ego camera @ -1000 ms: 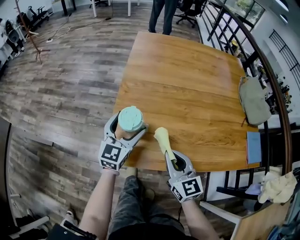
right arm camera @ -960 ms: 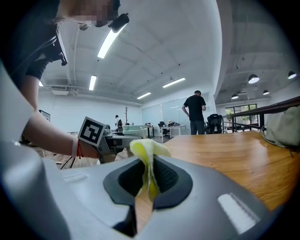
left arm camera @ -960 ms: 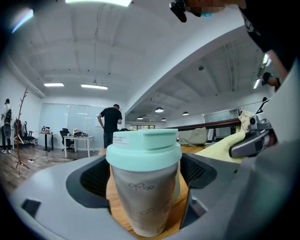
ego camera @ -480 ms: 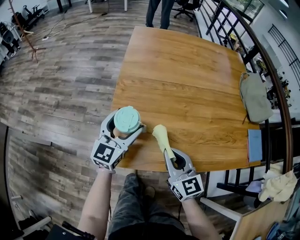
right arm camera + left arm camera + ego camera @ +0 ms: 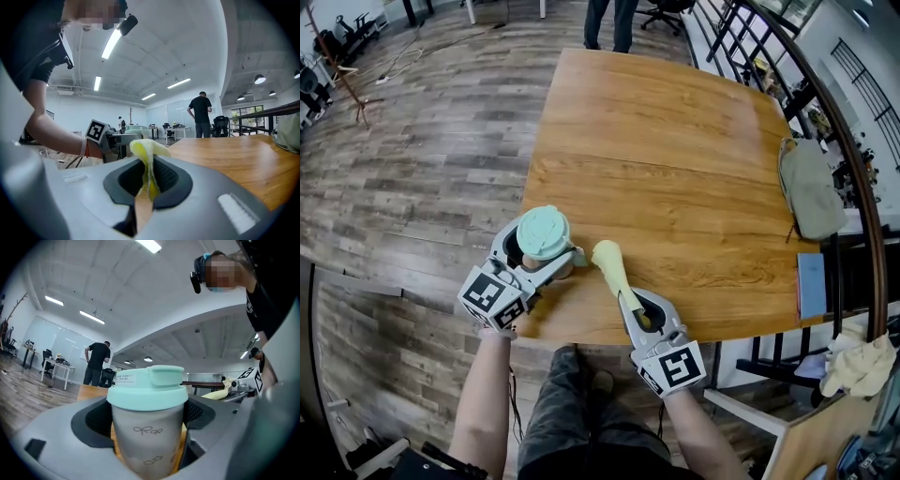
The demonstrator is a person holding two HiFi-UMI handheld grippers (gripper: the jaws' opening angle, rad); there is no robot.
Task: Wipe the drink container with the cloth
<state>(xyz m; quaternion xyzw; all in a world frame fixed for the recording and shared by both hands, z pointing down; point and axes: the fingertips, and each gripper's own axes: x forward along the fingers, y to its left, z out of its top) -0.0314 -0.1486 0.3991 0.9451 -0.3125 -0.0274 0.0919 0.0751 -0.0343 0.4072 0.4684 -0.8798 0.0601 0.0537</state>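
left hand-held gripper (image 5: 549, 246), jaws just tightening on drink container (image 5: 543, 231), right hand-held gripper (image 5: 631, 302) clenched on cloth (image 5: 609, 262)

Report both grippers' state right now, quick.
Left gripper: closed on the drink container, jaws just closing further.
Right gripper: closed on the yellow cloth.

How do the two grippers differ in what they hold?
The left gripper's jaws stand wide around the mint-lidded drink container, having just been closing on it; the right gripper's jaws are nearly together, pinching the yellow cloth. The left gripper's load is rigid; the right gripper's is soft. Both are holding something.
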